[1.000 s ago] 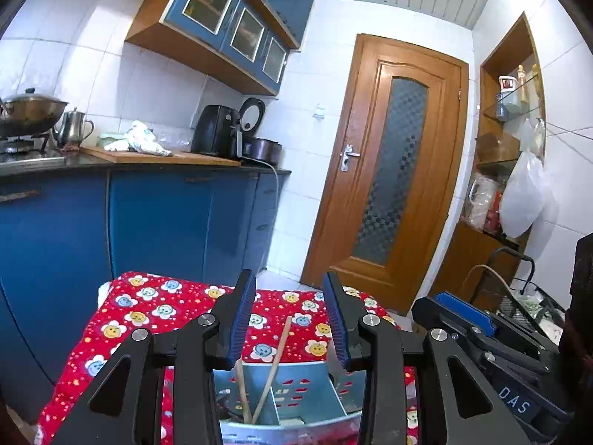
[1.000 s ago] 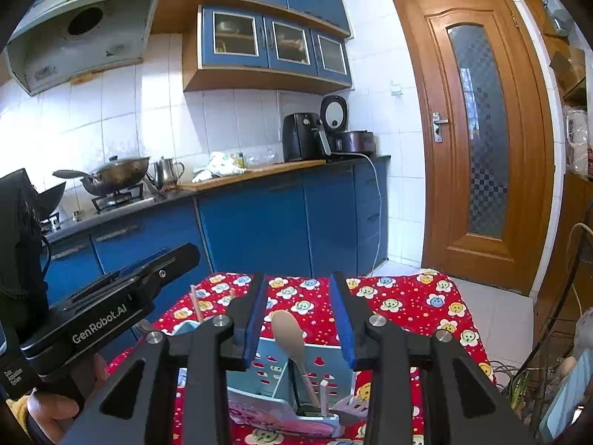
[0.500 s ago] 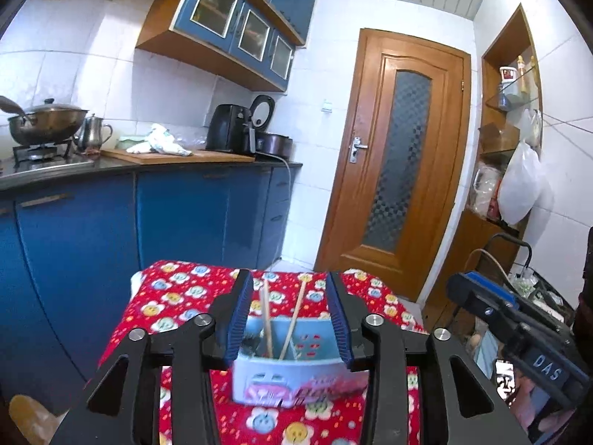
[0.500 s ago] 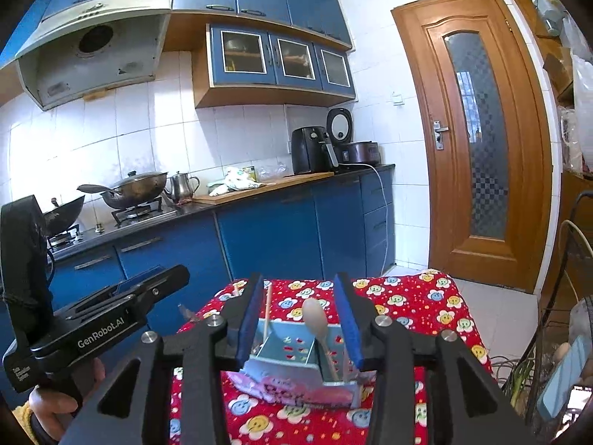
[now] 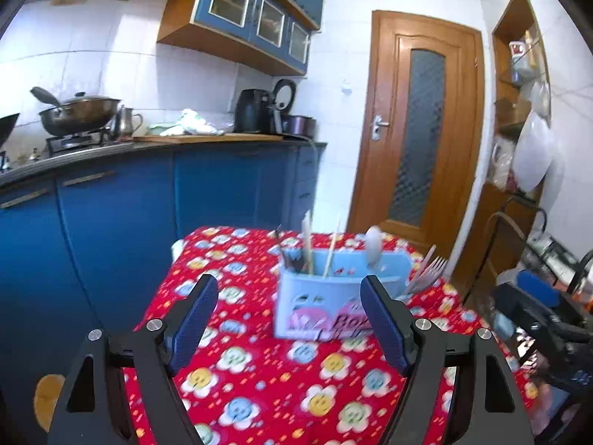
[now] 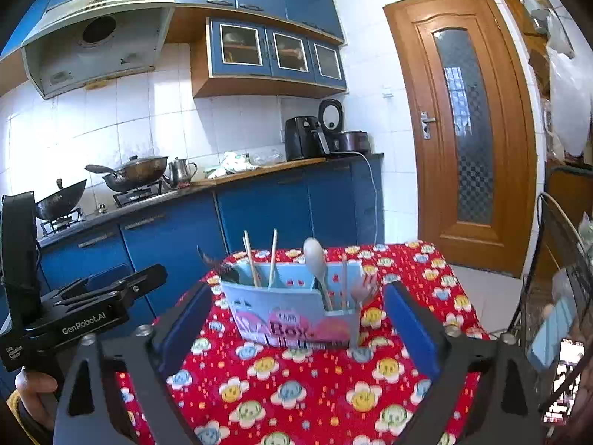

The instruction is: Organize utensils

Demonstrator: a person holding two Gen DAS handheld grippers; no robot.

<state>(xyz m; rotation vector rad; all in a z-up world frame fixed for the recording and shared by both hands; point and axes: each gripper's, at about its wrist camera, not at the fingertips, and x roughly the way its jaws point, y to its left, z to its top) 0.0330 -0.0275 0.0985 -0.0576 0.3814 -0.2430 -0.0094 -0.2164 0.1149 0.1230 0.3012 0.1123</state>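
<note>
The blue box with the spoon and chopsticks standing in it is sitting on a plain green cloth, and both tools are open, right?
Not quite. The cloth is red with flower faces, not plain green; the right wrist view shows it. The rest holds: the blue box has the spoon and chopsticks standing in it, and the left tool and right tool are open.

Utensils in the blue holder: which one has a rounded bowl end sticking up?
The pale spoon, standing mid-holder. The two chopsticks to its left are thin straight sticks, and the fork at the right end shows tines.
</note>
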